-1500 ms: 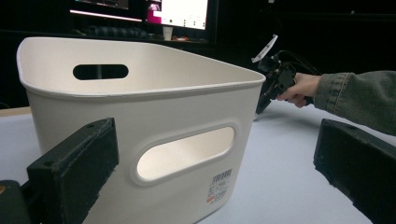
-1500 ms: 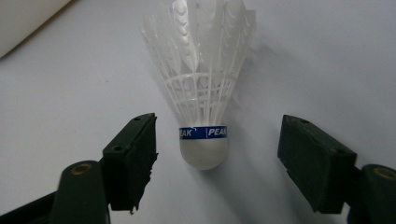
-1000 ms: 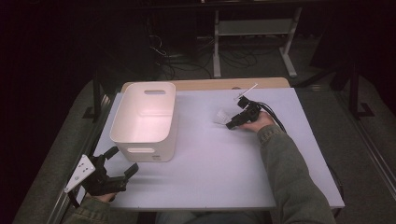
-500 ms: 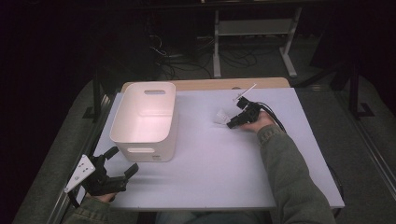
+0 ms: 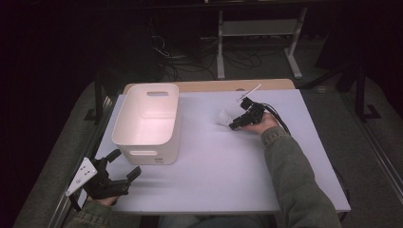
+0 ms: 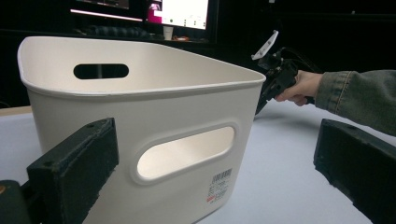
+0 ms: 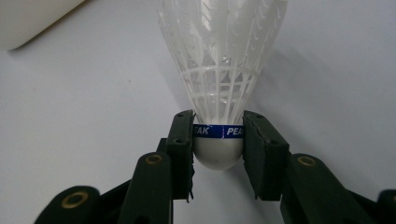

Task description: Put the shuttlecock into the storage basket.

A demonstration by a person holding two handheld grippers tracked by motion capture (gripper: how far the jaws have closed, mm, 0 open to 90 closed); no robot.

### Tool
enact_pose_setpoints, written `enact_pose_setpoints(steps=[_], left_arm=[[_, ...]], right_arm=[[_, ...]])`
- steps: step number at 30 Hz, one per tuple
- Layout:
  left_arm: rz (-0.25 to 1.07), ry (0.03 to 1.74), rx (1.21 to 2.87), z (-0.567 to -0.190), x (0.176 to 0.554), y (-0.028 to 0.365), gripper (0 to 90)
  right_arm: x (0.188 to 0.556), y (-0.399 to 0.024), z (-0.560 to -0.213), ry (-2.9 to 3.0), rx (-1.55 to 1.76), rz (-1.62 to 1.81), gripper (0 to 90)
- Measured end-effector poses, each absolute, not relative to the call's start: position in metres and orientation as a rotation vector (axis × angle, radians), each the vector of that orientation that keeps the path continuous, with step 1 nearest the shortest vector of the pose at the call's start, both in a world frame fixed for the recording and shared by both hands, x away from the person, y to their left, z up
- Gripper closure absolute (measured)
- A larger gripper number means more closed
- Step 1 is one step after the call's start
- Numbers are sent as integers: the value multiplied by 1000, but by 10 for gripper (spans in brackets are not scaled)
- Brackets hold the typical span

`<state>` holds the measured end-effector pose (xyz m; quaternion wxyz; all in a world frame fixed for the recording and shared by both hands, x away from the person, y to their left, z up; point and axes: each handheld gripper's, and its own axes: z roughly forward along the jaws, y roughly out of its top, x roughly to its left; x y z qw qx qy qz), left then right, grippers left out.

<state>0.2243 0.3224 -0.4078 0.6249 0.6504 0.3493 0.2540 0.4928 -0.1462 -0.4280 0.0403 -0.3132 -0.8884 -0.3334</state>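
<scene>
My right gripper (image 7: 218,140) has just been closing, and its two pads now press on the cork end of the shuttlecock (image 7: 219,70), one on each side of the blue band. The shuttlecock lies on the white table (image 5: 228,175), well to the right of the bin (image 5: 147,121), and its long axis runs straight out from my jaws — cork toward me, white skirt pointing away. In the high view that skirt (image 5: 222,117) points leftward, toward the bin, with open table between them.

That is the relation I think the next move turns on: the bin sits to the left of my right hand (image 5: 259,124), with its open top above the table surface, so I would judge a lift first, then a carry across to the left, skirt leading, until the shuttlecock is over the rim.

My left gripper (image 5: 116,175) rests near the table's front left corner, jaws wide apart and holding nothing — just in front of the bin's near wall with its handle slot (image 6: 184,154). It is the nearer hand to the bin, well placed to steady it.
</scene>
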Motion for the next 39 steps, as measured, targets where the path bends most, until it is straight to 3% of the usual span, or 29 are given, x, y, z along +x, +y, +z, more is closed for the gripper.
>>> enact_pose_setpoints(steps=[39], left_arm=[[588, 799, 1497, -408, 225, 322, 0]], right_arm=[[463, -132, -380, -2729, -861, -1066, 640]])
